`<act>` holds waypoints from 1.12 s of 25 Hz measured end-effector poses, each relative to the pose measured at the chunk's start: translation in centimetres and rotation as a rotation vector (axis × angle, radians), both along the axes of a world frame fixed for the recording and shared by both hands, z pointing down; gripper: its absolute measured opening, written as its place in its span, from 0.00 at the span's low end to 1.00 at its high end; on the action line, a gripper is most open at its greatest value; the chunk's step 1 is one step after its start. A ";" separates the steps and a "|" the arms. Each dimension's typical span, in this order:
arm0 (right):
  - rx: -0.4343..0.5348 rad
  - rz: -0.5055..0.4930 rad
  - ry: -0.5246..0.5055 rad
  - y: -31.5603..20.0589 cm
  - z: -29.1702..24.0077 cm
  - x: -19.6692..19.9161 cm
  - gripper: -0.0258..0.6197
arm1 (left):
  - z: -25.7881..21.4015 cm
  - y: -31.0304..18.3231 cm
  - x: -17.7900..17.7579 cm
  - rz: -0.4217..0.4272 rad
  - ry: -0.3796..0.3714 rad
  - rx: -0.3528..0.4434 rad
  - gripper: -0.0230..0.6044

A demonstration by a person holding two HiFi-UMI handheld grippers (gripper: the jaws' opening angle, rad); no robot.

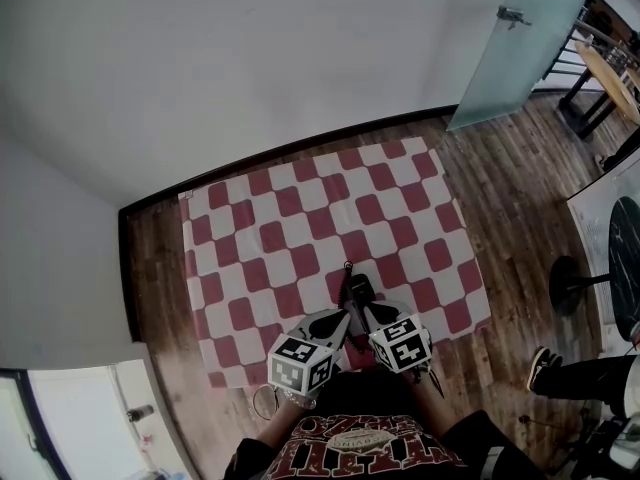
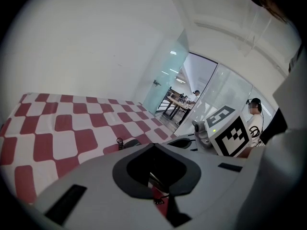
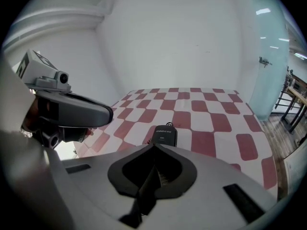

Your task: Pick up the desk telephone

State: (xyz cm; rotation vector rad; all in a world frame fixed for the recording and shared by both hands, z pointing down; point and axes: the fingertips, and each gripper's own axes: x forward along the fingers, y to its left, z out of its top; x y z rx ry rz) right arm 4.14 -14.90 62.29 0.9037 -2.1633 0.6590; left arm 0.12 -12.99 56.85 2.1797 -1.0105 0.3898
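Note:
The black desk telephone lies near the front edge of the red and white chequered tablecloth. In the right gripper view the telephone shows just past the tips of my right gripper, whose jaws meet with nothing between them. My left gripper also looks shut and empty. Just beyond its tips are the telephone's coiled cord and a dark edge of the telephone. From the head view both grippers, left and right, hover side by side just short of the telephone.
The table stands against a white wall, with wooden floor around it. A frosted glass door is at the back right. A round table and a person's shoe are at the right. A seated person is far off.

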 end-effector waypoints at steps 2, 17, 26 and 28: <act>-0.007 0.002 0.011 0.1 0.4 0.1 0.07 | 0.1 0.1 -0.1 0.003 -0.001 -0.003 0.05; 0.010 0.031 0.053 -0.3 0.9 0.3 0.07 | 0.4 0.0 -0.7 0.017 0.008 -0.013 0.05; 0.002 0.030 0.040 -0.1 1.0 0.1 0.10 | 0.7 0.1 -0.7 0.029 0.015 -0.021 0.05; -0.009 0.024 0.040 0.0 1.1 0.0 0.15 | 0.7 0.1 -0.8 0.031 0.016 -0.023 0.05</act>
